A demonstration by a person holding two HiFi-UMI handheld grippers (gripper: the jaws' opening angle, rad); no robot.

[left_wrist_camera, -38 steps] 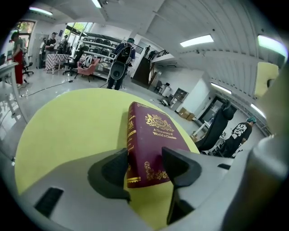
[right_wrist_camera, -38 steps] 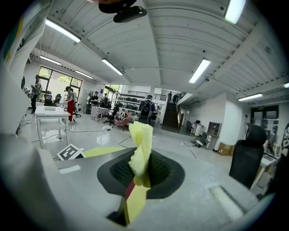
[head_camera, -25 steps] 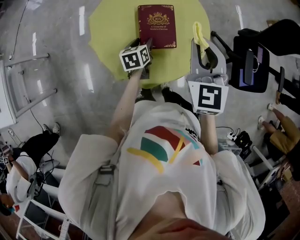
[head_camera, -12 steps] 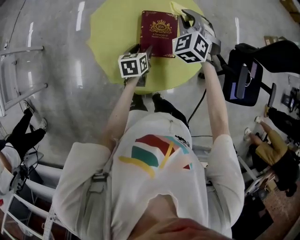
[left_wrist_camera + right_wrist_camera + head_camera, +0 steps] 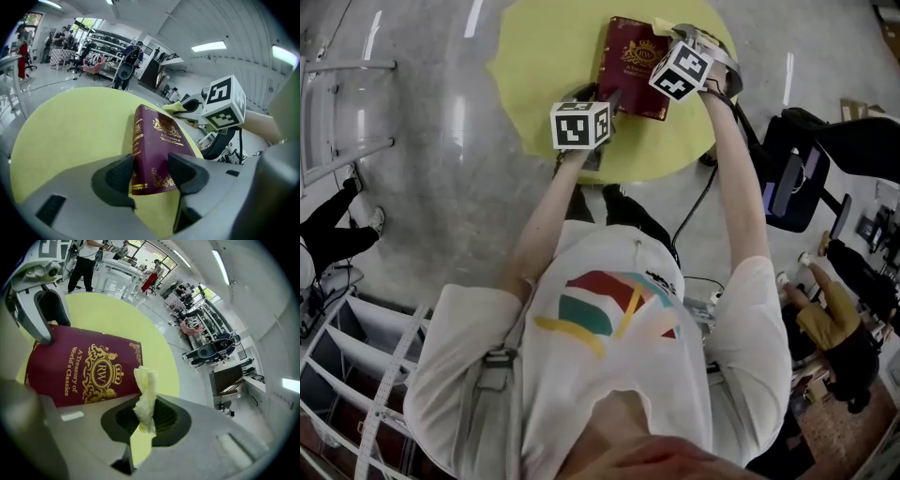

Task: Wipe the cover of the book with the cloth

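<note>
A maroon book (image 5: 628, 62) with gold print lies on the round yellow-green table (image 5: 542, 56). My left gripper (image 5: 602, 97) is shut on the book's near end; in the left gripper view its two pads (image 5: 118, 175) stand either side of the book (image 5: 158, 138). My right gripper (image 5: 673, 36) is shut on a pale yellow cloth (image 5: 146, 394) that hangs bunched between its jaws. It hovers at the book's (image 5: 89, 371) right edge, where the cloth (image 5: 175, 107) shows beside the far corner. Whether the cloth touches the cover I cannot tell.
A black office chair (image 5: 795, 171) stands right of the table. A seated person (image 5: 836, 328) is at the lower right, and white racks (image 5: 347, 375) fill the lower left. Grey glossy floor (image 5: 441, 187) surrounds the table. Chairs and shelving (image 5: 108, 51) stand far behind.
My right gripper has swung left and forward from beside the table's right edge to the book's right side, carrying the cloth. The left gripper has stayed on the book's near end.
</note>
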